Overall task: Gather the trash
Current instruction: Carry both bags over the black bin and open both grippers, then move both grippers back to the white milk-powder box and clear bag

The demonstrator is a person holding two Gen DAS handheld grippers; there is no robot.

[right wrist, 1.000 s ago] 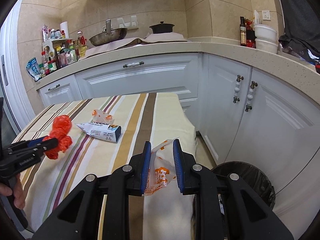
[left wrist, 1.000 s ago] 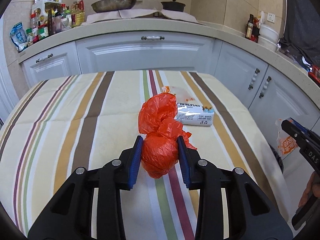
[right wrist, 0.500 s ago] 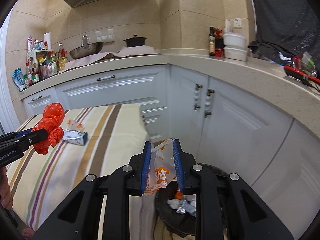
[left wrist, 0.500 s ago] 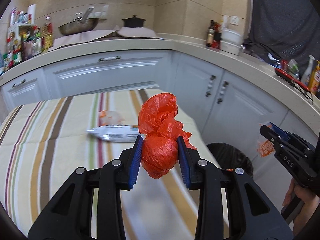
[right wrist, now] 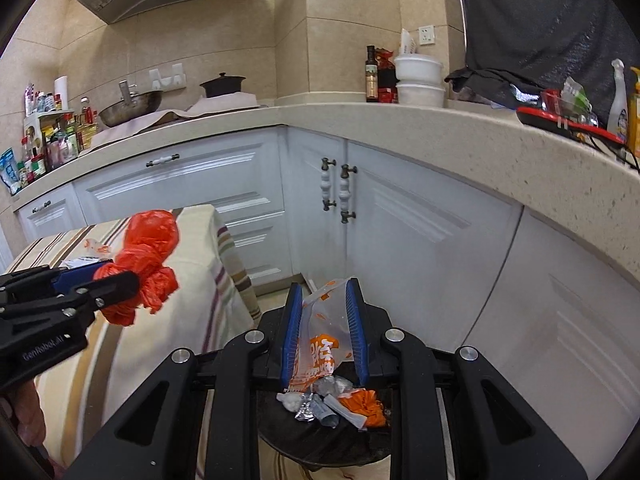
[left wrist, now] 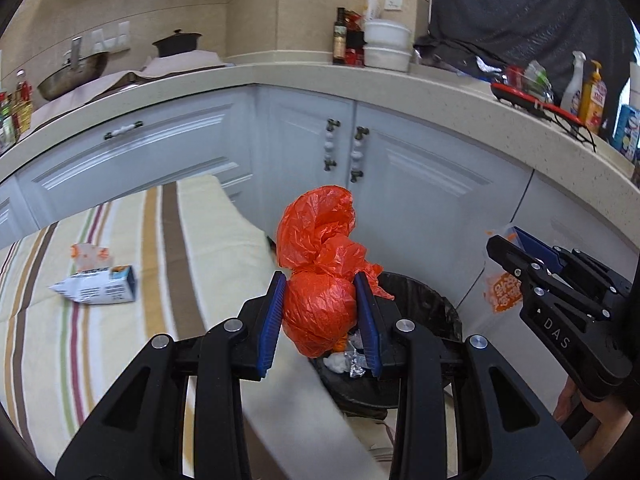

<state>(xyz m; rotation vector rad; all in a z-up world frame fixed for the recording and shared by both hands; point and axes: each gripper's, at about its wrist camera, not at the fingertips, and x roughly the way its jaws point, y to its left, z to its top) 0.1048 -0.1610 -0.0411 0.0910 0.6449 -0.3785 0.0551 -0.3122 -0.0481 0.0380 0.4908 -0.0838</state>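
Note:
My left gripper (left wrist: 320,320) is shut on a crumpled red plastic bag (left wrist: 320,272) and holds it over the near rim of a black trash bin (left wrist: 416,292) beside the table. My right gripper (right wrist: 324,332) is shut on a clear wrapper with orange print (right wrist: 320,344), held right above the bin (right wrist: 280,432), which holds several scraps. In the right wrist view the left gripper (right wrist: 96,284) with the red bag (right wrist: 148,248) hangs at the left. A white and blue snack packet (left wrist: 96,286) and a small orange-printed wrapper (left wrist: 88,254) lie on the striped table (left wrist: 172,280).
White cabinet doors (right wrist: 400,220) stand close behind the bin, under a curved stone countertop (right wrist: 440,136). The counter carries a wok (right wrist: 128,108), a black pot (right wrist: 222,84), bottles (right wrist: 372,76) and white bowls (right wrist: 418,80). The table edge borders the bin on the left.
Both grippers have swung right, away from the table and toward the bin. The bin now lies directly beneath both. Each still holds its piece of trash.

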